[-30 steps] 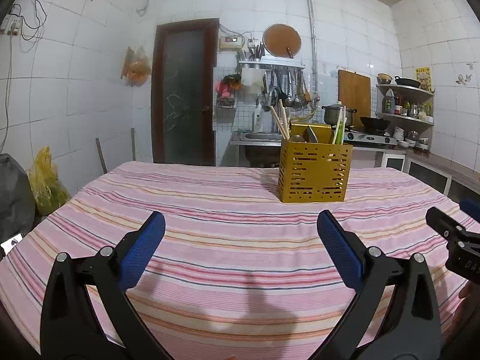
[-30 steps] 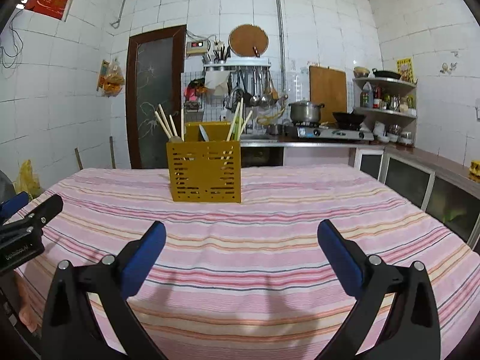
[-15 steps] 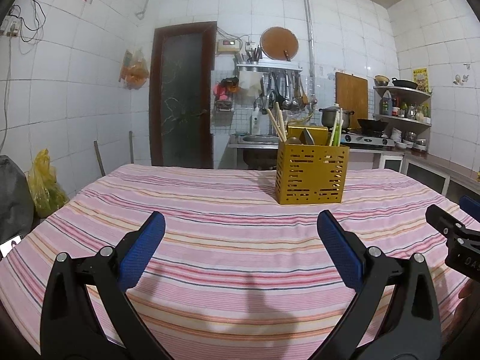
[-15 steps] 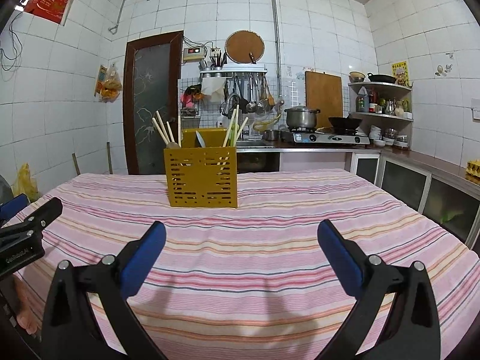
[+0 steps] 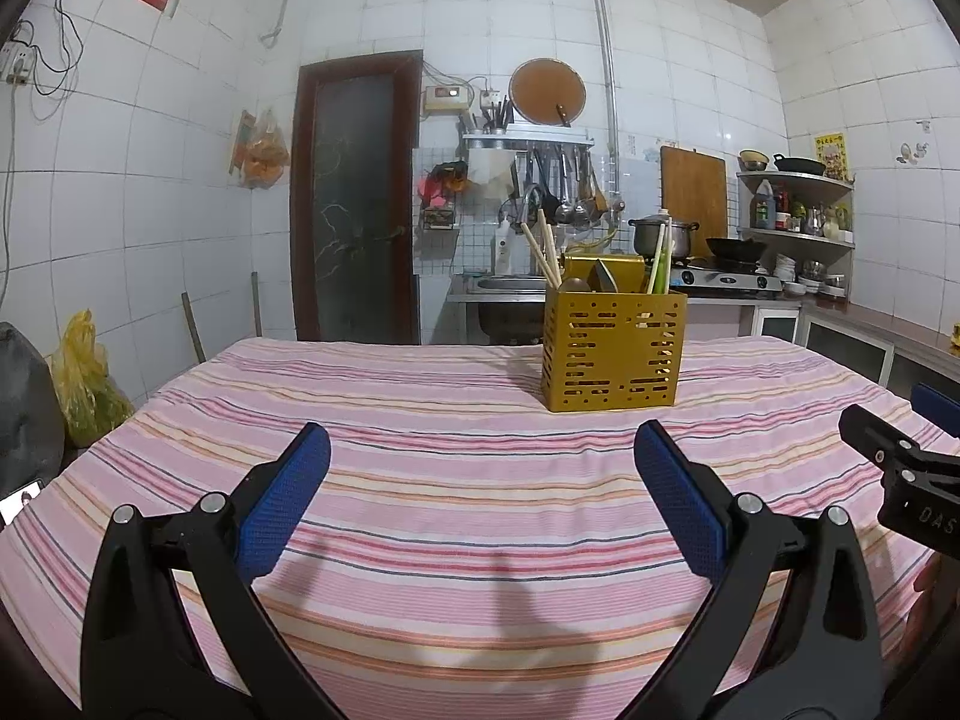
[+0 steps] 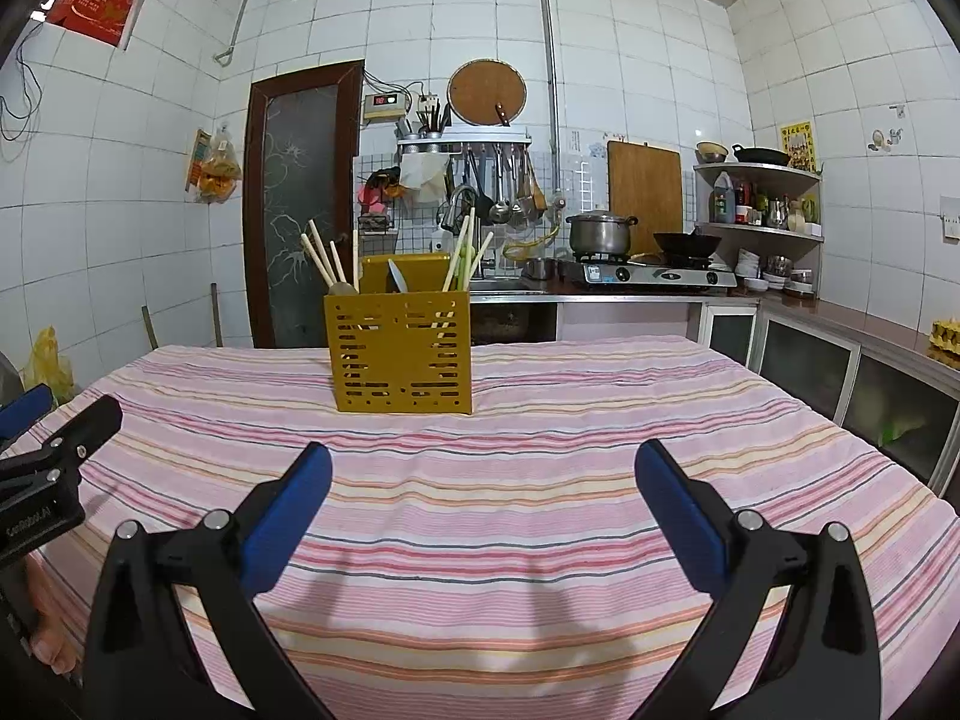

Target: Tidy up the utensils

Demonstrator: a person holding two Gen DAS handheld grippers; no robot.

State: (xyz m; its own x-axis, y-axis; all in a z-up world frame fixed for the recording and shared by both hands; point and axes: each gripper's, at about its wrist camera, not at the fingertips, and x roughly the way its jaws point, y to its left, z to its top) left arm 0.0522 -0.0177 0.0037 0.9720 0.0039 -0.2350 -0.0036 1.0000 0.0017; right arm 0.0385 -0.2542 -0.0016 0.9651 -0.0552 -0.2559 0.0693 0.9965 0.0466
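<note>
A yellow perforated utensil holder (image 5: 612, 351) (image 6: 400, 353) stands upright on the pink striped tablecloth (image 5: 456, 420) (image 6: 540, 432), far from both grippers. Wooden chopsticks (image 5: 540, 249) (image 6: 321, 261) lean out of its left side, a spoon (image 6: 397, 276) pokes up in the middle, and green and pale sticks (image 5: 659, 264) (image 6: 462, 261) stand at its right. My left gripper (image 5: 480, 468) hangs open over the near cloth, nothing between its blue pads. My right gripper (image 6: 483, 486) is likewise open and empty. Each gripper's tip shows at the other view's edge.
Beyond the table are a dark door (image 5: 354, 198), a sink with hanging ladles (image 6: 504, 192), a stove with a pot (image 6: 600, 231) and wok, and corner shelves (image 6: 762, 204). Bags (image 5: 84, 384) sit by the left wall. Low cabinets (image 6: 870, 384) run along the right.
Both views have tilted upward and drawn back slightly, so the holder sits a little lower and farther in frame. Both grippers stay open and empty.
</note>
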